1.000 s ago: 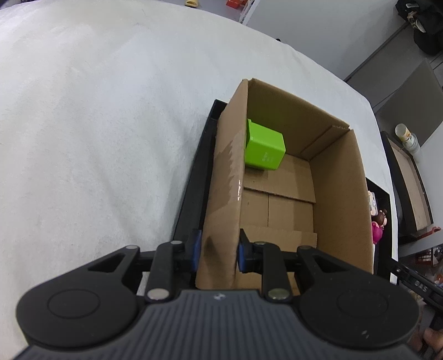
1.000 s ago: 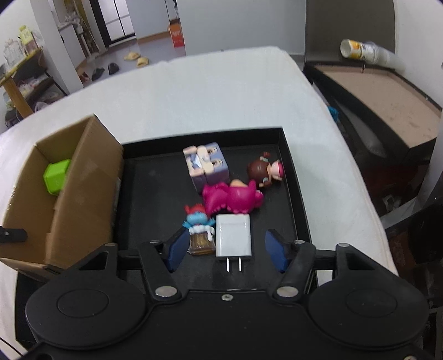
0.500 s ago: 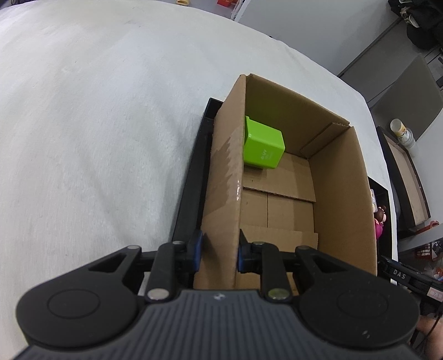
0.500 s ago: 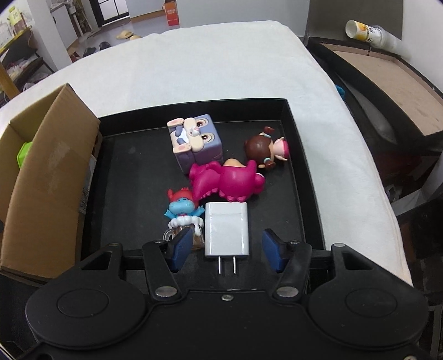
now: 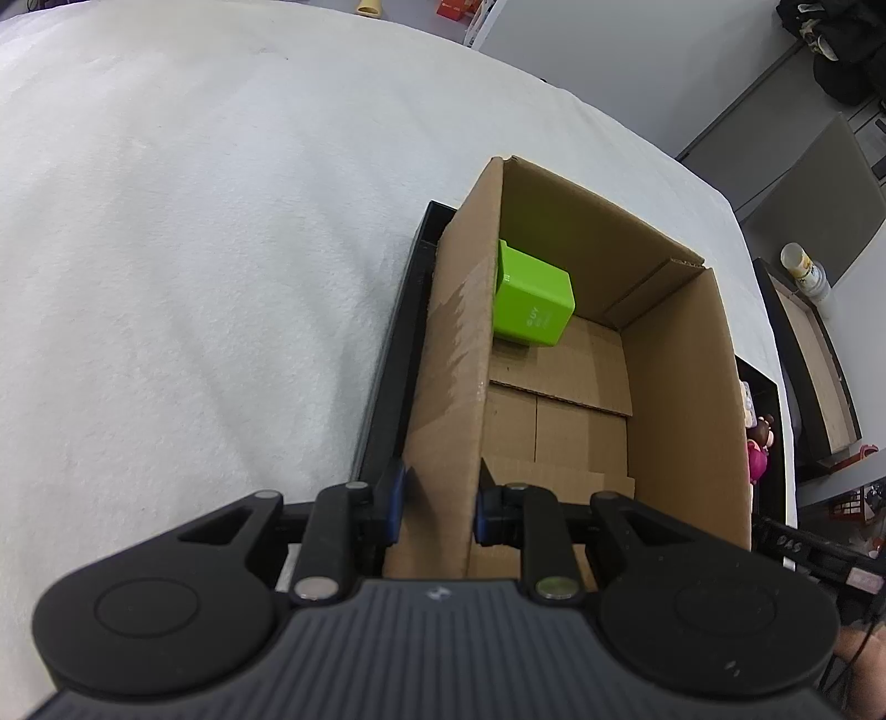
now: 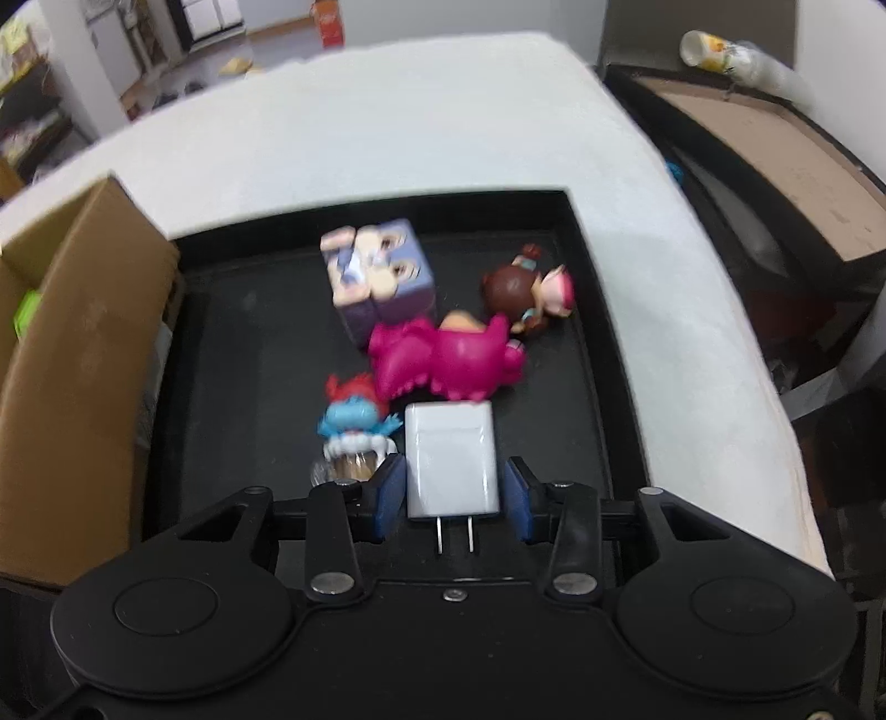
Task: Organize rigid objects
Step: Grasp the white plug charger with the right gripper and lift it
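Observation:
In the left wrist view my left gripper [image 5: 437,498] is shut on the near left wall of an open cardboard box [image 5: 681,399]. A green cube [image 5: 531,302] lies in the box's far left corner. The box stands at the left end of a black tray [image 6: 232,343]. In the right wrist view my right gripper [image 6: 453,487] is closing its jaws on a white plug charger [image 6: 449,454], and both blue pads touch its sides. The charger lies flat on the tray with its prongs toward me. The view is blurred.
Around the charger lie a blue red-haired figure [image 6: 354,421], a pink dinosaur [image 6: 448,360], a purple picture cube [image 6: 382,277] and a brown-haired doll [image 6: 526,291]. The tray rests on a white cloth [image 5: 194,277]. A board with a bottle [image 6: 714,50] stands beyond the right edge.
The right gripper sank toward the tray and its jaws closed in from wide apart onto the white charger. The left gripper kept its grip on the box wall without moving.

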Demonstrator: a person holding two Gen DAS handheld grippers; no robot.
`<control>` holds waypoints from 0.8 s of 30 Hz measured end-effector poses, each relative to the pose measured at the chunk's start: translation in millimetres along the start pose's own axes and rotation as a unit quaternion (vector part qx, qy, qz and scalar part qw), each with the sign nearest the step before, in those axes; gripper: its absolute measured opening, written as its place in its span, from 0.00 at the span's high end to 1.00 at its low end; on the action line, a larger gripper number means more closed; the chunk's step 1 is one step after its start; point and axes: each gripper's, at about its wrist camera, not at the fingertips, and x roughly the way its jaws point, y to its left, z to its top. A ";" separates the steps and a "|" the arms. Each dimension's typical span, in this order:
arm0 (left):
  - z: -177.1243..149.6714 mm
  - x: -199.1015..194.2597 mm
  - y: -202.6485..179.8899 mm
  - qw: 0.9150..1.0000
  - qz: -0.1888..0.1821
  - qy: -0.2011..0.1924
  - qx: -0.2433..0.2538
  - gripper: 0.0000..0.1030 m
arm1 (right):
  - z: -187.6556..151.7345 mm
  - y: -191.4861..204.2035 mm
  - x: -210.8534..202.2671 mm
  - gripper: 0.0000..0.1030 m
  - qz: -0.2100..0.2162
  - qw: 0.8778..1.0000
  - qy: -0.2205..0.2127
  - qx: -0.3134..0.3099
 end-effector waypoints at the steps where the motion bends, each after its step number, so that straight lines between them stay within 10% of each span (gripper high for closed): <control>1: 0.0 -0.1 0.3 1.000 0.000 0.000 0.000 0.79 | -2.0 1.6 3.1 0.64 -0.004 1.000 0.008 -0.005; 24: 0.5 -0.3 6.0 1.000 -0.013 -0.009 -0.002 0.78 | 2.8 14.1 -61.9 0.65 -0.006 0.999 -0.037 -0.022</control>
